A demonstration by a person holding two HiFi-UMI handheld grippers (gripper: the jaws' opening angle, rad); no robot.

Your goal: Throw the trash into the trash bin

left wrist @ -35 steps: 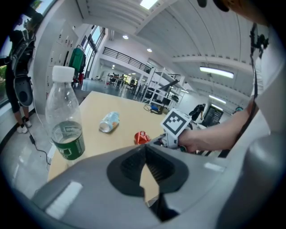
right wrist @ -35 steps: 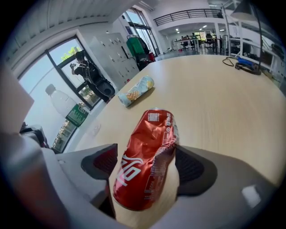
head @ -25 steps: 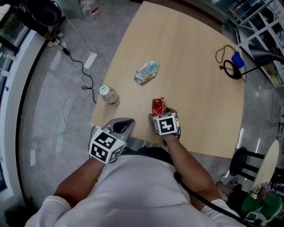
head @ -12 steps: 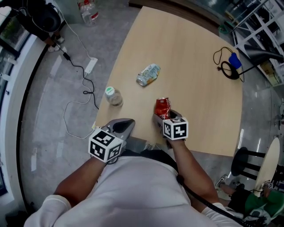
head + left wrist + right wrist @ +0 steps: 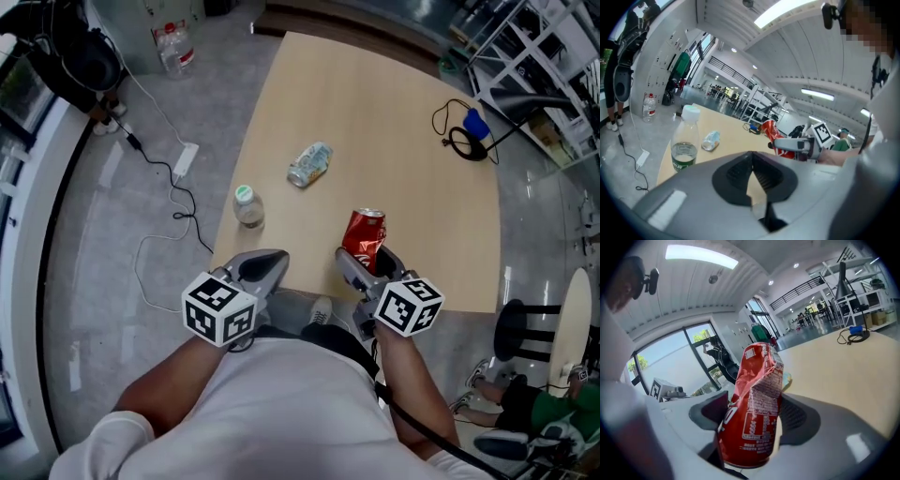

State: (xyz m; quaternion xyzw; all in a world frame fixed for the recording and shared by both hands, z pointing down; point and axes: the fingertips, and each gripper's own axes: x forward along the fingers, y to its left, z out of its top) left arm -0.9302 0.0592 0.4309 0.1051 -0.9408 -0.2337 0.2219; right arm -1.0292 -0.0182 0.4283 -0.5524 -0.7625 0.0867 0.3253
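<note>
One crushed can (image 5: 752,408) sits in the right gripper's (image 5: 366,259) just-closed fingers (image 5: 800,418).

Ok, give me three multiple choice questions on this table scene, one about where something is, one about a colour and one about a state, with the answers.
1. Where does the green-labelled water bottle stand?
A. near the table's left edge
B. beside the black cable
C. in the middle of the table

2. What colour is the crushed can?
A. blue
B. red
C. silver

3. What state is the can in?
A. lying loose on the table
B. clamped in the right tongs
C. stood against the crushed plastic bottle

Answers:
1 A, the head view shows it upright by the left edge.
2 B, its skin is red in every view.
3 B, the right gripper view shows the pads pressing its sides.
</note>
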